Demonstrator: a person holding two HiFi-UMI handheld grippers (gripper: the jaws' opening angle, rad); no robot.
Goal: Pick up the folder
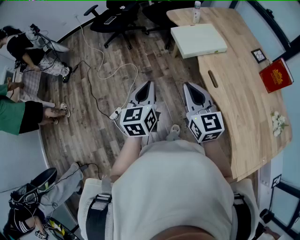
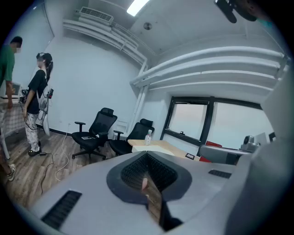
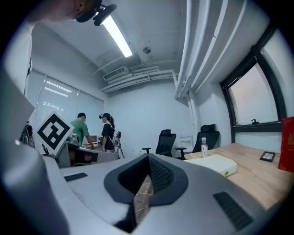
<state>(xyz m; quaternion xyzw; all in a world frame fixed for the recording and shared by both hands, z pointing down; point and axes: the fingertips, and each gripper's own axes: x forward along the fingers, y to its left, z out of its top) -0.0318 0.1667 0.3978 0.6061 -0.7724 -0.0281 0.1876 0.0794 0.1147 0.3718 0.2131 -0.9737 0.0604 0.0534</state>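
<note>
The left gripper point(image 1: 149, 85) and right gripper point(image 1: 187, 86) are held near the body, each with jaws closed together on nothing. Farther off, the pale folder point(image 1: 198, 40) is seen lying flat on the wooden table point(image 1: 234, 93), with a bottle point(image 1: 197, 11) just beyond it.

The person wears a pale off-white shirt point(image 1: 173, 187), low in the head view, with grey webbing straps point(image 1: 97, 208) over both shoulders. The left gripper point(image 1: 149, 84) and right gripper point(image 1: 187, 85) have smooth grey wedge-shaped shells, black ribbed pads and dark slotted vents. Each carries a white cube point(image 1: 138, 121) printed with black square markers.
</note>
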